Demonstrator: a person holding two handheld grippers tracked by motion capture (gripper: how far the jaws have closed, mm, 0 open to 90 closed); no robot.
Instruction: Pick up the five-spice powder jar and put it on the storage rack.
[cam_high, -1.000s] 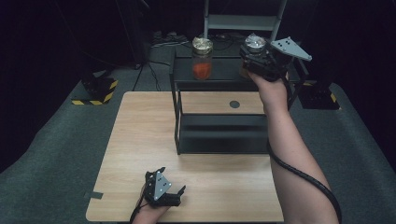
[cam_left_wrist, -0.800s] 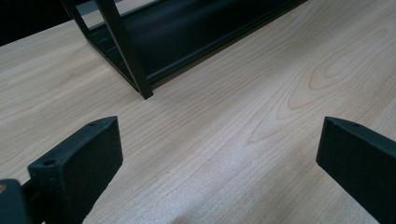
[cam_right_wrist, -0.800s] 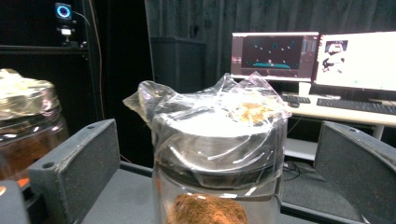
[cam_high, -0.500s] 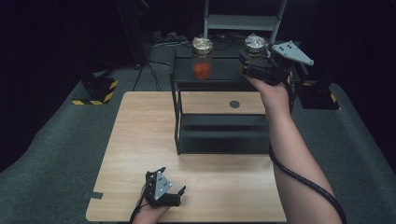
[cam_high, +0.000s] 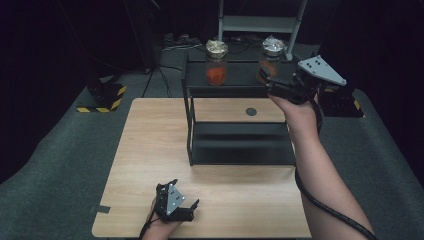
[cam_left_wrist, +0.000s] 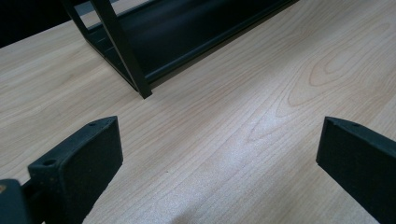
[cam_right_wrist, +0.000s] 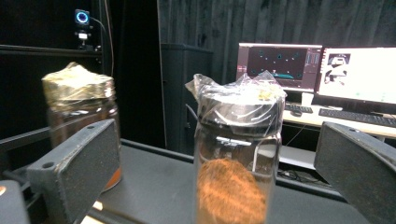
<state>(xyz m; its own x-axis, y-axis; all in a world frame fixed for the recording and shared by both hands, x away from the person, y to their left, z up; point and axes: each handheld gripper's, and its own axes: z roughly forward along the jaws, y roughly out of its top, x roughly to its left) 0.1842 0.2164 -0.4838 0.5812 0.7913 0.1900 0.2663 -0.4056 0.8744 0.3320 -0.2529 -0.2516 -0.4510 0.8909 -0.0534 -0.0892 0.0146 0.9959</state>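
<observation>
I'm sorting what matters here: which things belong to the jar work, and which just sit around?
In the job:
right gripper, jaws open, just opened
silver-capped jar
black shelf

Lying about:
gold-capped jar
left gripper, open on the table
monitors

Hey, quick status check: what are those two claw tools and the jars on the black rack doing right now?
Right gripper just opened, jaws clear of silver-lidded jar. Jar stands on rack top beside gold-lidded jar. Left gripper open, resting on table. Nothing in the way.
</observation>
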